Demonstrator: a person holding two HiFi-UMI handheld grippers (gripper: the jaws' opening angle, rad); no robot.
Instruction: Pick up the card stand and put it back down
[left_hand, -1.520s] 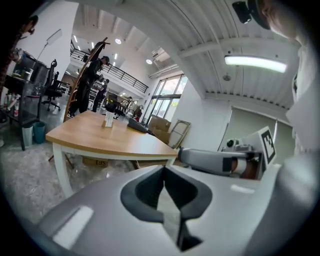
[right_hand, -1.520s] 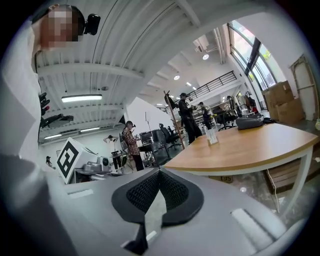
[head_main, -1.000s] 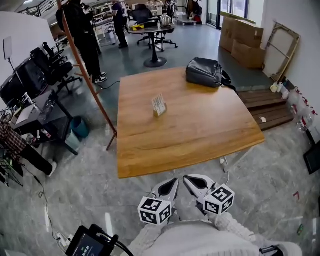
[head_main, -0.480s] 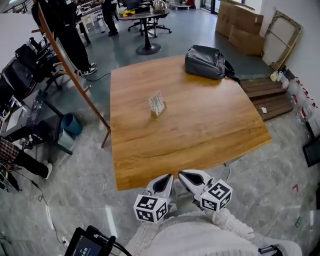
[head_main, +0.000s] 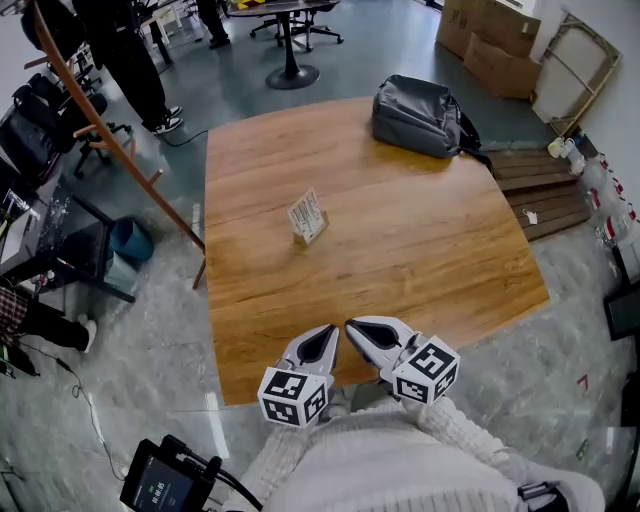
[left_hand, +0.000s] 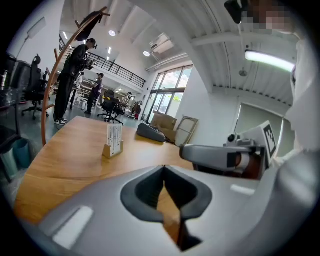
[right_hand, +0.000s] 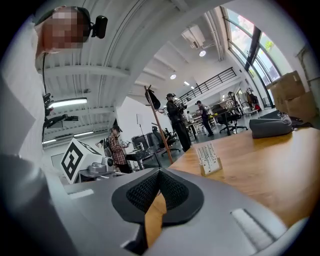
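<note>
Jaws of the left gripper and the right gripper are pressed together and hold nothing; both hover side by side over the near edge of the wooden table, so the reach is, I judge, not yet begun. The card stand stands upright near the table middle, well apart from them

Your sweater is cream knit. Your left gripper and right gripper are grey with black-and-white marker cubes
</note>
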